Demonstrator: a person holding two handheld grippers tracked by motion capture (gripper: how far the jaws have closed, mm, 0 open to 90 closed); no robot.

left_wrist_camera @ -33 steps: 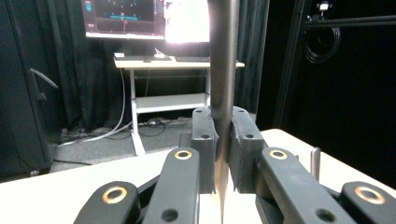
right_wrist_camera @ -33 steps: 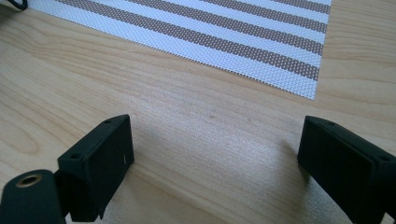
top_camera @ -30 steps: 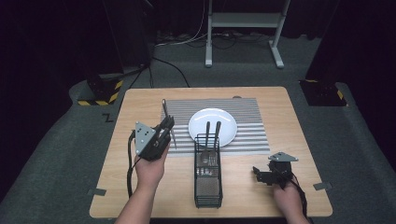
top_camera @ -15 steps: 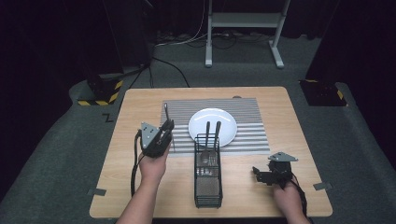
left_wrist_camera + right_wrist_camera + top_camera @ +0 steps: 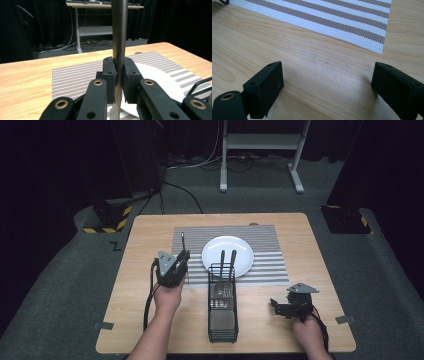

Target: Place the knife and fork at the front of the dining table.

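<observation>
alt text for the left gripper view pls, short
The left tongs are shut on an upright metal utensil handle, held above a striped placemat. A white plate sits on the mat on a wooden table, with a dark room behind.

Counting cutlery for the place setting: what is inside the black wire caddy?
In the wire caddy, two dark-handled utensils stand upright in the far compartment. Their heads are blurred behind the mesh; I cannot tell what the near compartment holds.
</observation>
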